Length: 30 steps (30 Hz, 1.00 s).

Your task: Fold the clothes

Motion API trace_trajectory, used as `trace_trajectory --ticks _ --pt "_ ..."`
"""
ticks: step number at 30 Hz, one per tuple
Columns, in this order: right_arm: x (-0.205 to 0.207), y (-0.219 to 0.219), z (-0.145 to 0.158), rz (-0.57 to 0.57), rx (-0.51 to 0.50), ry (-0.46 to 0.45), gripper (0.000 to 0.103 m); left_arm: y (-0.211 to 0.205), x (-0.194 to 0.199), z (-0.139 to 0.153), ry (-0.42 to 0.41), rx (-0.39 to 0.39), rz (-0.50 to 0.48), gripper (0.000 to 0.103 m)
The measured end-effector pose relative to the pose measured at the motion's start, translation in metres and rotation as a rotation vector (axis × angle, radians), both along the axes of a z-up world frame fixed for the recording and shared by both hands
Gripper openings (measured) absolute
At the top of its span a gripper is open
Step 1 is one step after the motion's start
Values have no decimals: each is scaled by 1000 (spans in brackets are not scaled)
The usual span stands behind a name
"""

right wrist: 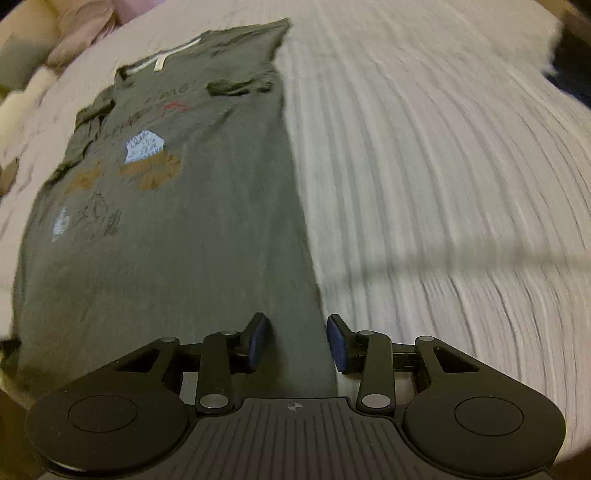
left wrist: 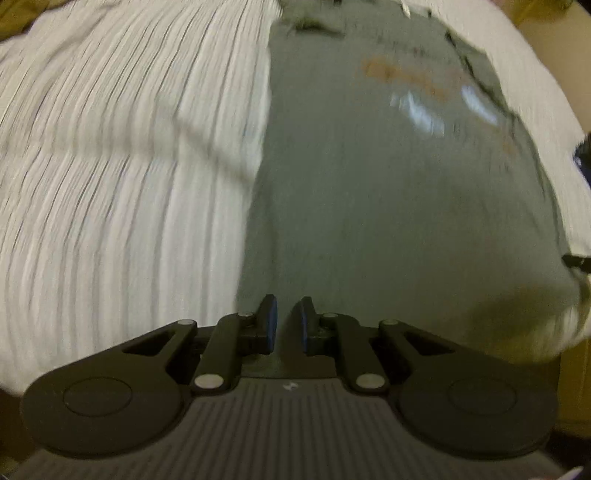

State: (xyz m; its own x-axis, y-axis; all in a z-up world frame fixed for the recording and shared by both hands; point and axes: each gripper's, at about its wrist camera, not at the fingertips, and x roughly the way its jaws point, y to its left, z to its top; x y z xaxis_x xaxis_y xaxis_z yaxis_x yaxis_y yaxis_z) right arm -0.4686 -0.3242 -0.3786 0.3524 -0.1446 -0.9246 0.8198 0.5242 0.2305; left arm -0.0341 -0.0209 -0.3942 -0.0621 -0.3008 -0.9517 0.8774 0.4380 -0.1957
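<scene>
The left gripper (left wrist: 284,319) hangs low over the near hem of a grey-green T-shirt (left wrist: 388,206), its blue-padded fingers (left wrist: 271,320) drawn close together with only a narrow slit between them; the shirt fabric shows through that slit, but the picture is blurred and I cannot tell whether the pads pinch any cloth. Ahead of these tongs the shirt runs away lengthwise, its long left edge lying just left of the fingers, with smeared orange and pale-blue print marks further off to the right. Left of that edge spreads a white ribbed bedspread (left wrist: 110,184), creased in one diagonal fold. The right gripper (right wrist: 297,341) is released, jaws standing well apart, and the shirt's (right wrist: 177,229) right edge passes between them, so the left pad (right wrist: 258,341) sits over fabric and the right pad over the bedspread (right wrist: 443,184). Ahead and to the left of these tongs the shirt lies flat, both sleeves folded in over the body, with a pale-blue patch, brown shapes and dark line drawings on the chest; the neckline with its white inner band is at the far end. Beyond that, at the far left, some pinkish and beige cloth (right wrist: 74,33) is bunched, too blurred to identify.
</scene>
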Motion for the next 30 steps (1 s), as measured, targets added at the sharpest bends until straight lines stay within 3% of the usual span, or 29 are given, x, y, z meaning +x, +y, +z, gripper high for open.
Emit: trace_trajectory --ticks 5,9,11,15,20,30 --pt "-20 19 22 -35 27 51 39 12 4 18 -18 76 -28 9" --pt "-37 34 44 -73 32 68 42 -1 3 41 -68 118 31 15" --pt "-34 41 59 -101 -1 3 82 -9 2 52 -87 127 56 26" --pt "-15 45 70 -76 -20 -26 82 -30 -6 67 -119 163 79 31" --pt "1 51 74 -65 0 28 82 -49 -25 76 -166 212 45 36" --pt "10 79 104 -23 2 24 82 -50 -53 108 -164 176 -24 39"
